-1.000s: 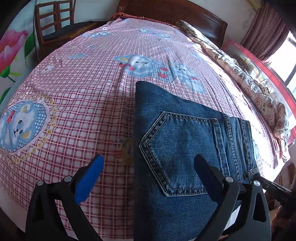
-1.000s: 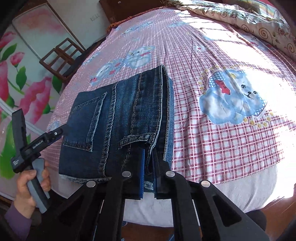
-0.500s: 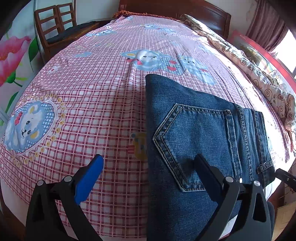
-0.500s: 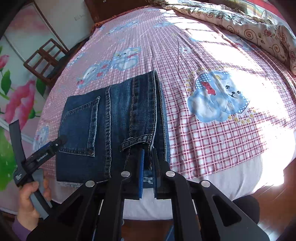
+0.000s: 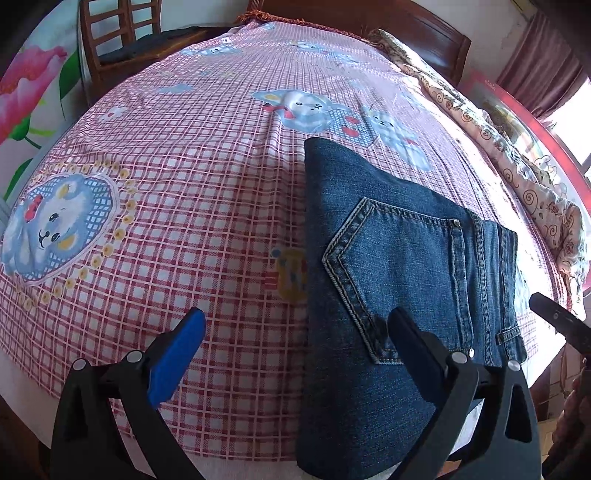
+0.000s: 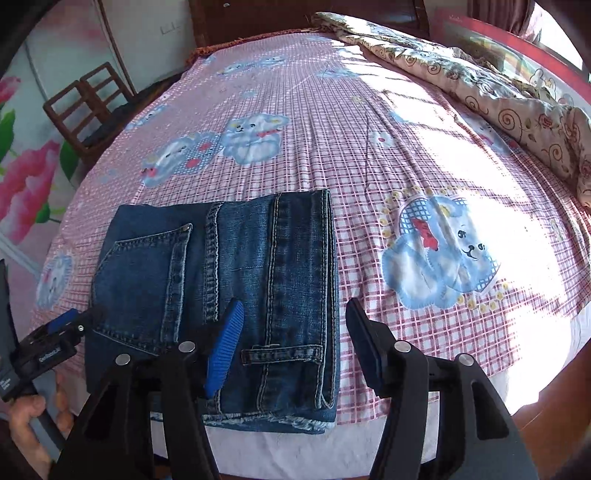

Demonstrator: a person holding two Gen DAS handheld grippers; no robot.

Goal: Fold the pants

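Dark blue jeans (image 5: pixel 399 280) lie folded into a compact rectangle at the near edge of the bed, back pocket up. They also show in the right wrist view (image 6: pixel 221 288). My left gripper (image 5: pixel 295 332) is open and empty, hovering over the jeans' left edge. My right gripper (image 6: pixel 295 325) is open and empty, its jaws spread above the waistband end and belt loop (image 6: pixel 282 354). The left gripper also shows at the left of the right wrist view (image 6: pixel 55 339), held by a hand.
The bed has a pink checked sheet with blue bear prints (image 6: pixel 369 155). A crumpled floral quilt (image 6: pixel 498 96) lies along the right side. A wooden chair (image 5: pixel 125 44) stands beside the bed at the far left. The wooden headboard (image 5: pixel 369 22) is at the back.
My right gripper was shut on the jeans' waistband edge and has opened and let go. Both grippers have drawn back slightly from the jeans.
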